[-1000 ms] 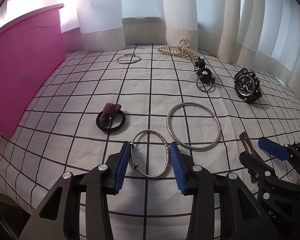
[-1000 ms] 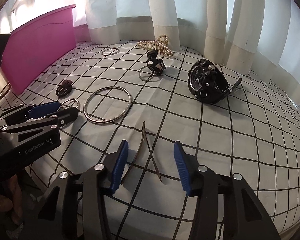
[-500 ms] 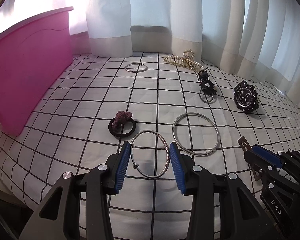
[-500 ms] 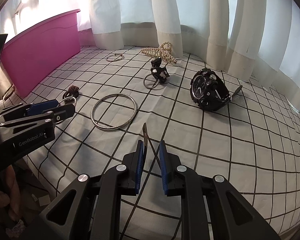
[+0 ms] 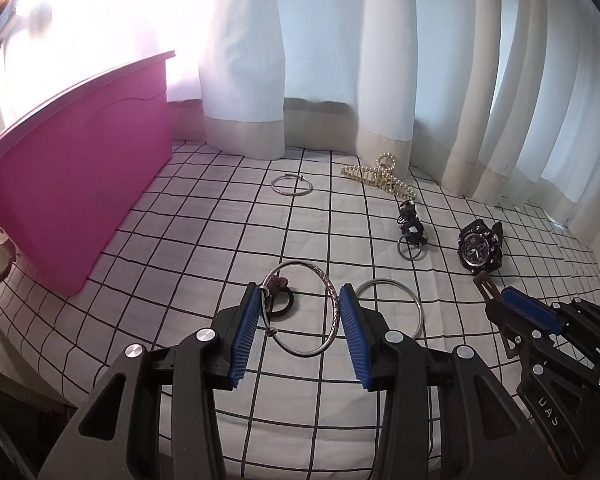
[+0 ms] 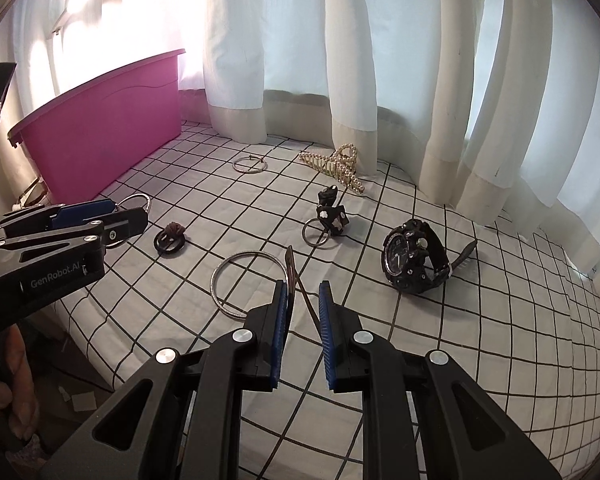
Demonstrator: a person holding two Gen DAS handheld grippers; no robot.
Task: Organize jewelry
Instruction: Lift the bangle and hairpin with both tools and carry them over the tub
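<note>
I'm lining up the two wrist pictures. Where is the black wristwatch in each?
Left wrist view: the black wristwatch lies far right, mid-height, on the checked cloth beyond the right gripper.
Right wrist view: it lies right of centre, beyond the jaws.
Shared landmark: the gold pearl-studded hair claw by the curtain hem.

Backlit white curtains (image 6: 340,60), checked bedsheet (image 6: 480,320)

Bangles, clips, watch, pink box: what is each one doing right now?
Left gripper: shut on thin bangle, lifted.
Right gripper: shut on brown clip, lifted.
Big bangle: flat on cloth.
Small bangle: flat.
Watch: on its side.
Pearl clip: lying down.
Hair tie: lying down.
Pink box: upright.
</note>
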